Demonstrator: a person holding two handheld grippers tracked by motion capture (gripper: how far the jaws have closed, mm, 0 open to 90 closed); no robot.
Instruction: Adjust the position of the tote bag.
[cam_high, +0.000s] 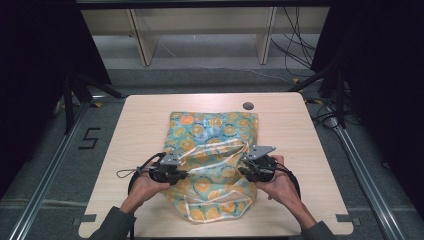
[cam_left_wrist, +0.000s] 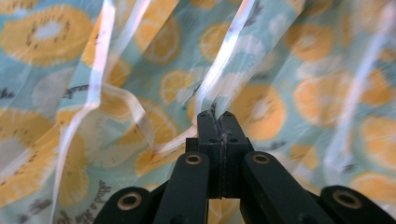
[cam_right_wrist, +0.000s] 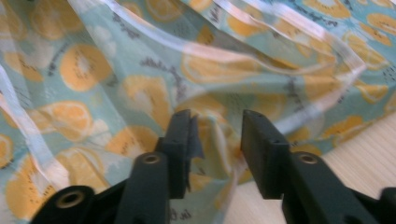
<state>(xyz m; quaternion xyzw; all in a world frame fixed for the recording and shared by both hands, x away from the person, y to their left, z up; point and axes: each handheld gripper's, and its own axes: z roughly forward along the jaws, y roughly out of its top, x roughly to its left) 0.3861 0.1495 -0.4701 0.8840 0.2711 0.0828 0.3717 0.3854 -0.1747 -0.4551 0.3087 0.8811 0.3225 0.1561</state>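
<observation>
- Our left gripper (cam_left_wrist: 217, 116) has its fingers clamped on a fold of the fruit-print bag (cam_high: 212, 160).
- Our right gripper (cam_right_wrist: 217, 122) is open, cloth between its fingers.
- The bag lies lengthwise away from us on the table (cam_high: 290, 125), both hands level at its sides.

Teal cloth bag (cam_high: 212, 160) (orange-slice print) lying crumpled mid-table, partly lifted
</observation>
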